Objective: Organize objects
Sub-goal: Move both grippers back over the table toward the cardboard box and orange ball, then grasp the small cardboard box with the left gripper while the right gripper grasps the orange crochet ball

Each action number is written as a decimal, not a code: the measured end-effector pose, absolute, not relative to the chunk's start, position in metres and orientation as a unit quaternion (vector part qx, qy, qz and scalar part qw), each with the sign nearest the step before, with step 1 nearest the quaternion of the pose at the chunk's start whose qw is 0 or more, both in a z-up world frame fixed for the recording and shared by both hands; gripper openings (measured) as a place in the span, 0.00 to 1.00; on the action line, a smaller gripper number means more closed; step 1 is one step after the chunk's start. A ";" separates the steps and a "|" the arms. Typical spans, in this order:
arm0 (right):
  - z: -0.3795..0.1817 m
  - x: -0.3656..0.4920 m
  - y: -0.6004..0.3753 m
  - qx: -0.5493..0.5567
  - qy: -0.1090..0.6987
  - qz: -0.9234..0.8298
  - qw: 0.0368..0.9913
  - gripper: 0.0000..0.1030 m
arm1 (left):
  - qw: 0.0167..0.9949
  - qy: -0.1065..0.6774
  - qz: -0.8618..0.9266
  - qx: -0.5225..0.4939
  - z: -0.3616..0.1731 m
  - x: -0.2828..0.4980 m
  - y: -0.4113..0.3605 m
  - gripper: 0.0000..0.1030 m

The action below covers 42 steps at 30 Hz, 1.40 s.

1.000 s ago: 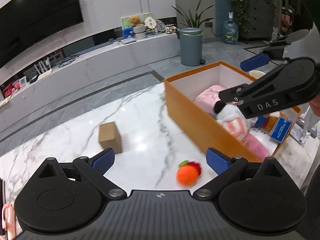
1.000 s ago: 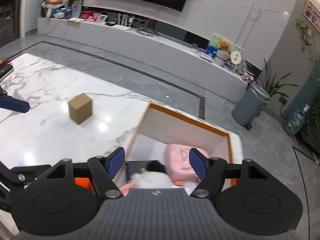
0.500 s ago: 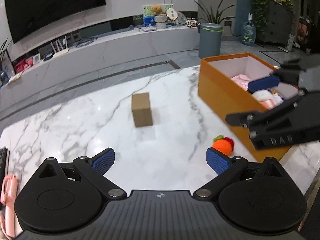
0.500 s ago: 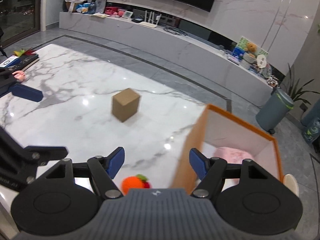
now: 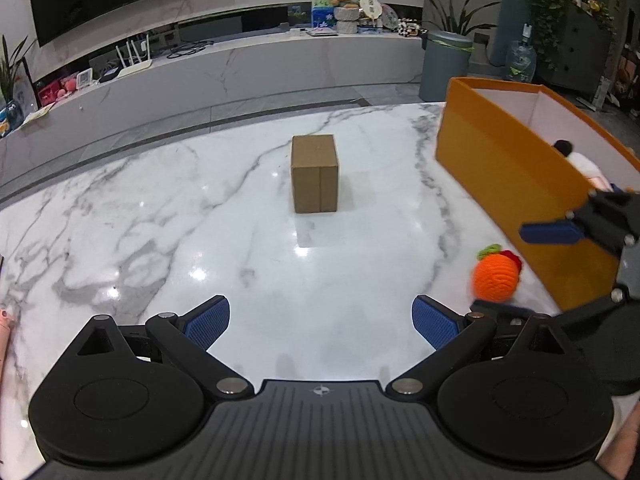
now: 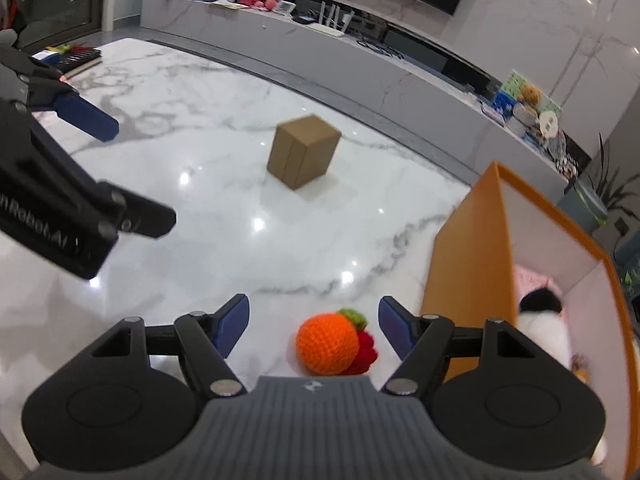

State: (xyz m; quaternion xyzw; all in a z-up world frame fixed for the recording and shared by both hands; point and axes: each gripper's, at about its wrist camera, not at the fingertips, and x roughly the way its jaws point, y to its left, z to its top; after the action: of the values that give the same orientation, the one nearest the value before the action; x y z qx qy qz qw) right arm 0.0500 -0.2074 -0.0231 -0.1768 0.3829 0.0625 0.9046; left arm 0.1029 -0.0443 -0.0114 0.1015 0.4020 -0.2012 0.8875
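I see right hand-held gripper [image 6: 314, 326] jaws apart, empty — crochet orange [image 6: 328, 344] on counter [image 6: 160, 280] between its fingers, untouched, just beside orange bin [image 6: 468, 264]. Left hand-held gripper [image 5: 320, 322] open, empty. Cardboard box [image 5: 315, 173] upright mid-counter, well apart.

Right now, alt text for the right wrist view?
The open right gripper hangs over an orange crocheted fruit toy lying on a white marble table, beside an orange storage box. A small cardboard box stands farther back; the left gripper enters from the left.
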 end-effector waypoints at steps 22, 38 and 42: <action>-0.070 0.051 -0.230 -0.093 0.348 0.028 0.933 0.48 | 0.916 0.360 -0.166 0.057 -0.028 0.173 -0.077 1.00; -0.066 0.052 -0.215 -0.112 0.294 0.055 0.948 0.49 | 0.919 0.365 -0.138 0.059 -0.049 0.213 -0.096 0.75; -0.066 0.053 -0.216 -0.104 0.299 0.055 0.947 0.42 | 0.914 0.376 -0.142 0.059 -0.054 0.213 -0.094 0.57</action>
State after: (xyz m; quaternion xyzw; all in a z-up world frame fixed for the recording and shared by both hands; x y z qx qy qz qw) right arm 0.0535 -0.2161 -0.0663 -0.1038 0.2989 0.0552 0.9470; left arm 0.2132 -0.0940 -0.0545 0.0587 0.3758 -0.1416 0.9139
